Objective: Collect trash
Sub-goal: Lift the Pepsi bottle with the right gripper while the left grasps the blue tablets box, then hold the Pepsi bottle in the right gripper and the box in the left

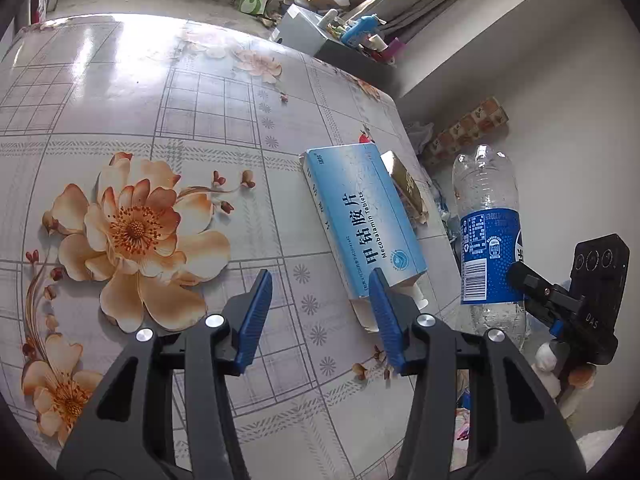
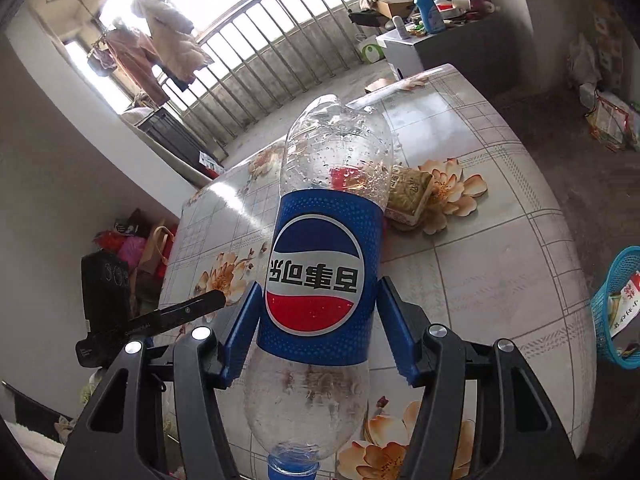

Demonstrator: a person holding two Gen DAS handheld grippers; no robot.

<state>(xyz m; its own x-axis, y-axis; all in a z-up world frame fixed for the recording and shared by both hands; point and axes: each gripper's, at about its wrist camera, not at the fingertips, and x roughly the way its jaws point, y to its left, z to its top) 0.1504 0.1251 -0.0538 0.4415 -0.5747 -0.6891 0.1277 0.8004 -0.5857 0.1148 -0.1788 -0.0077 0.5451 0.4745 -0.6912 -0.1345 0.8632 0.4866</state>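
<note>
Under both tongs lies the flowery table (image 1: 168, 92). Between the right tongs (image 2: 318, 334) sits a big plastic bottle (image 2: 324, 264), clamped upside down with its cap toward the camera. The left tongs (image 1: 320, 314) tilt down with their blue tips apart and hold nothing. Just past their right tip lies a blue pill box (image 1: 362, 220).

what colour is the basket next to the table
Turquoise blue, an open mesh basket; it shows best at the right edge of the right wrist view.
</note>
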